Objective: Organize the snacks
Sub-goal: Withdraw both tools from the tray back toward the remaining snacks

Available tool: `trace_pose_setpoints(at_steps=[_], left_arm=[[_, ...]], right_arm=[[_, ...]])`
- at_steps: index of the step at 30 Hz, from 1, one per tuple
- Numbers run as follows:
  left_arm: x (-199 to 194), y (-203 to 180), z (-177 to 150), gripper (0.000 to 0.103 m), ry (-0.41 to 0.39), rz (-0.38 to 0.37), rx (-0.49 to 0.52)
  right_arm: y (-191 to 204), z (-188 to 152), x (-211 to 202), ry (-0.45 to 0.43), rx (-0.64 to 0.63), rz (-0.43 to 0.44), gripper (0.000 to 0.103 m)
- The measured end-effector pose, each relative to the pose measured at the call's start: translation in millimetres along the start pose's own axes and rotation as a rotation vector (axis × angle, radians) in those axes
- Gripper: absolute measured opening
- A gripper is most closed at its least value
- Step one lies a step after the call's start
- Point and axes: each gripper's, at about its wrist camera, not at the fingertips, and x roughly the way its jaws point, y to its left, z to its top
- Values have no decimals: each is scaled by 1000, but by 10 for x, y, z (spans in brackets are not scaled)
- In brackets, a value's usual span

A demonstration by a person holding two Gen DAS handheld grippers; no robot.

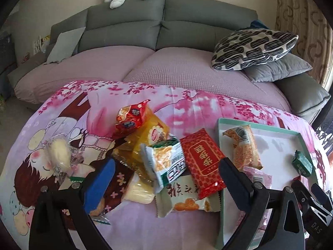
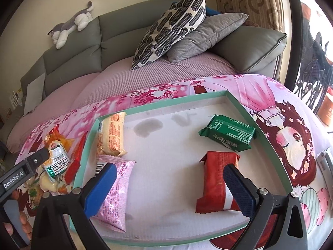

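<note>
My left gripper point(image 1: 166, 179) hangs with its jaws spread wide and nothing between them, above the heap of snacks on the cartoon-printed pink cloth point(image 1: 62, 108). My right gripper point(image 2: 169, 184) is likewise released, jaws apart and gripping nothing, low over the near part of the tray point(image 2: 239, 102), a shallow white one with a mint-green rim. Taking that tray as my landmark: inside it, against its left wall, lies an orange-printed cake bar point(image 2: 112, 134), and just nearer me than that a pink packet point(image 2: 116, 195), partly under my blue left finger pad point(image 2: 100, 189). Toward the tray's right side sits a green packet point(image 2: 228, 133), and nearer me a red packet point(image 2: 216, 182), with my right finger in front of its corner; the two are apart from each other. Left of the tray, outside its rim, the unsorted pile rests on the cloth: a flat red packet with gold lettering point(image 1: 201, 162) leaning against the tray's left edge, a white-and-green noodle-snack bag point(image 1: 166, 162) beside it, a yellow bag point(image 1: 152, 133) behind that, a small red bag point(image 1: 131, 116) farthest from me, and a cream packet showing biscuits point(image 1: 185, 200) nearest. Farther left of the tray, apart from the pile, lies a clear-wrapped pale bun point(image 1: 59, 152). Beyond the tray stands a grey sofa point(image 1: 162, 25).
</note>
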Motion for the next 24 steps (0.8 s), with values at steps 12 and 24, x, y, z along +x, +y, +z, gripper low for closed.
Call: trace_pose_setpoints(at_steps=[12, 24], left_arm=[[107, 682, -47, 100, 109, 120, -106], [-178, 1437, -28, 100, 66, 147, -271]], right_arm=[[555, -5, -42, -48, -43, 82, 103], [1381, -170, -70, -45, -180, 231, 103]])
